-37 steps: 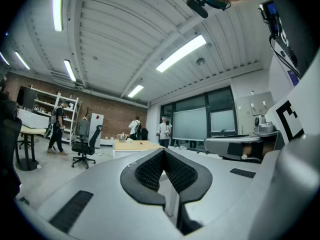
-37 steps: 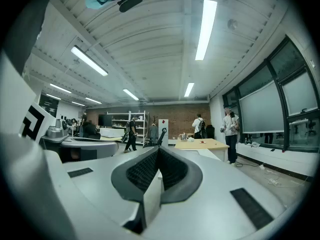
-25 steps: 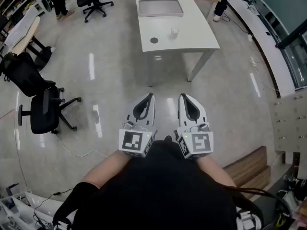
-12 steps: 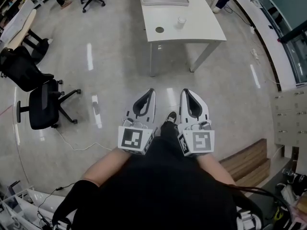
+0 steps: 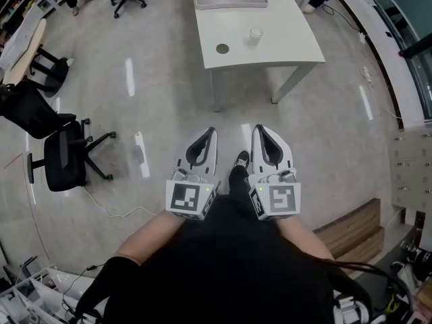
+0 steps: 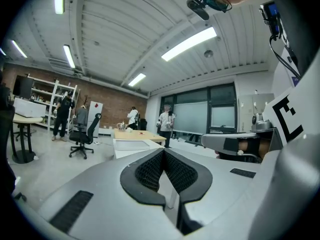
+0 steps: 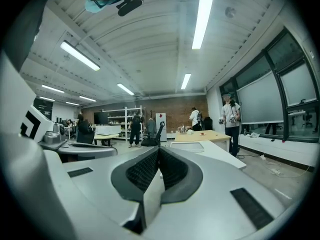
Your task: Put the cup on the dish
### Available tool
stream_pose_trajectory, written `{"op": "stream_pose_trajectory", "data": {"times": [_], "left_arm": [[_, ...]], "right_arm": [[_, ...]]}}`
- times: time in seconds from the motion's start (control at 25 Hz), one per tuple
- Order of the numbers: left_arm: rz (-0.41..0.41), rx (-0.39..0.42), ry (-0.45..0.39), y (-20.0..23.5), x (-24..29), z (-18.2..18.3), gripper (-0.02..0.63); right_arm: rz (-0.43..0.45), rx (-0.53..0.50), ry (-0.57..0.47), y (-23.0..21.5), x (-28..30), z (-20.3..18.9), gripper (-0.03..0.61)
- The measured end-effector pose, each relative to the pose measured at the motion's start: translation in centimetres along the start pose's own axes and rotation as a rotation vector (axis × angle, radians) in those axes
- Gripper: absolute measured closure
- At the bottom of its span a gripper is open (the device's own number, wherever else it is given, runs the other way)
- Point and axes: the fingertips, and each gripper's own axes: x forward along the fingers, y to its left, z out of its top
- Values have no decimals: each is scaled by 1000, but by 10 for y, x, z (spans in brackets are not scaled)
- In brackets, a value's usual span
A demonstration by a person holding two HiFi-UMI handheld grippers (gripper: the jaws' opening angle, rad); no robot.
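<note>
glossy grey floor, open office room. 1 white table at 12 o'clock, well apart from both tongs. on it: 1 grey tray at the far end, 1 dark round dish, 1 pale cup at 2 o'clock of the dish, near but apart; cup contents unreadable. 3 black office chairs, 9 to 11 o'clock. left gripper and right gripper side by side at 6 o'clock, jaws of each pressed together on nothing.
</note>
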Motion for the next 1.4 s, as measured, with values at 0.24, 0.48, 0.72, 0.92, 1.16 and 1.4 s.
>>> {"op": "stream_pose_trajectory", "data": {"times": [0.24,0.48,0.72,0.92,1.16,1.4], "left_arm": [[13,19,-9,4,81,19,604],[54,23,18,0,156,32,604],[79,34,-15,-3,206,37,604],[92,55,-25,-25,233,43,604],[104,51,-6,-25,241,41,604],[103,54,6,-19,252,38,604]], "right_arm": [[26,-14,-18,-54,59,16,566],[66,-1,-17,-116,108,23,566],[104,-10,-42,-156,136,30,566],[101,-4,-70,-195,142,35,566],[82,30,-70,-215,145,30,566],[70,37,-68,-221,153,27,566]]}}
